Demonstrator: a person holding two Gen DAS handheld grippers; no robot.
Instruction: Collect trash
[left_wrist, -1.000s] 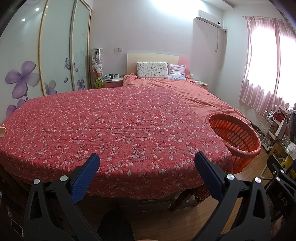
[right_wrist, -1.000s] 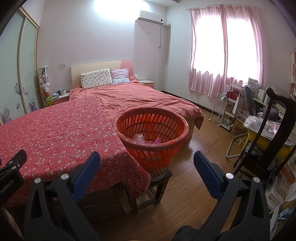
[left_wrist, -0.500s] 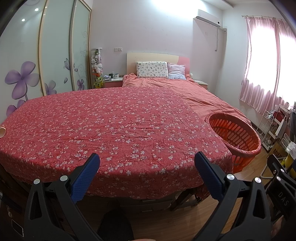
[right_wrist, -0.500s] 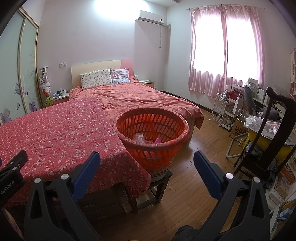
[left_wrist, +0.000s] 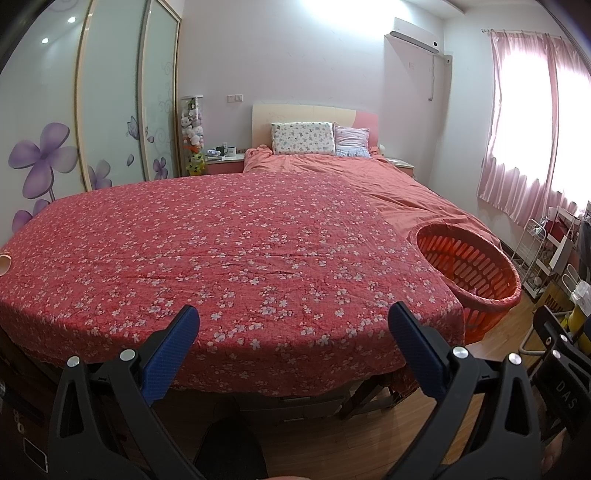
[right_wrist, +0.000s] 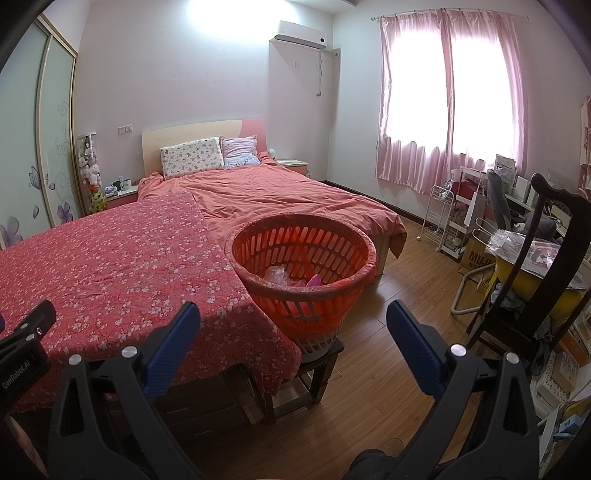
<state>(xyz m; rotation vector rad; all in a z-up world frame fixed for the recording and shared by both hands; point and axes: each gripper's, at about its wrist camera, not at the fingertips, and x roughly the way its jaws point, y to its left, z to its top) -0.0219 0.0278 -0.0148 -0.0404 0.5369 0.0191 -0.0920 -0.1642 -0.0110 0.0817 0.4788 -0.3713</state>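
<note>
An orange slotted basket (right_wrist: 303, 258) stands on a small dark stool at the right end of a table under a red flowered cloth (left_wrist: 229, 258). Inside the basket lie clear plastic wrap (right_wrist: 277, 275) and a pink scrap (right_wrist: 314, 280). My right gripper (right_wrist: 293, 325) hangs open in front of the basket, nothing between its blue pads. My left gripper (left_wrist: 294, 326) is open too, held at the near edge of the cloth, with the basket (left_wrist: 467, 266) off to its right. A small pale object (left_wrist: 5, 263) shows at the cloth's far left edge.
A bed with an orange cover (right_wrist: 280, 192) lies behind the table. A dark wooden chair (right_wrist: 546, 266) and a yellow tub (right_wrist: 532, 280) with bags stand at the right, beside a white wire rack (right_wrist: 441, 218). Wood floor (right_wrist: 388, 369) lies open beside the stool.
</note>
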